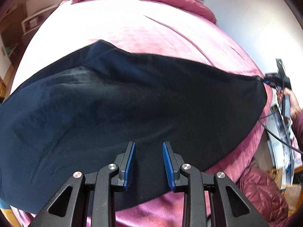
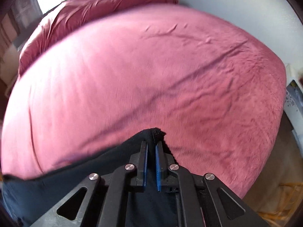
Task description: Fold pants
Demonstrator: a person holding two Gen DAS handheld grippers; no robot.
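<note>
Dark navy pants (image 1: 132, 98) lie spread across a pink bedcover (image 1: 132, 26). My left gripper (image 1: 149, 145) is open just above the near part of the cloth, holding nothing. My right gripper (image 2: 151, 146) is shut on a corner of the pants (image 2: 155, 132), which bunches out past the fingertips. In the left wrist view the right gripper (image 1: 265, 80) shows at the far right, pulling that corner taut, with the person's hand behind it.
A bunched darker pink duvet (image 2: 90, 5) lies along the far side of the bed. A white wall (image 1: 255, 19) stands to the right. A shelf (image 1: 36, 19) is at far left. Papers and a cable (image 1: 280, 132) lie off the bed's right edge.
</note>
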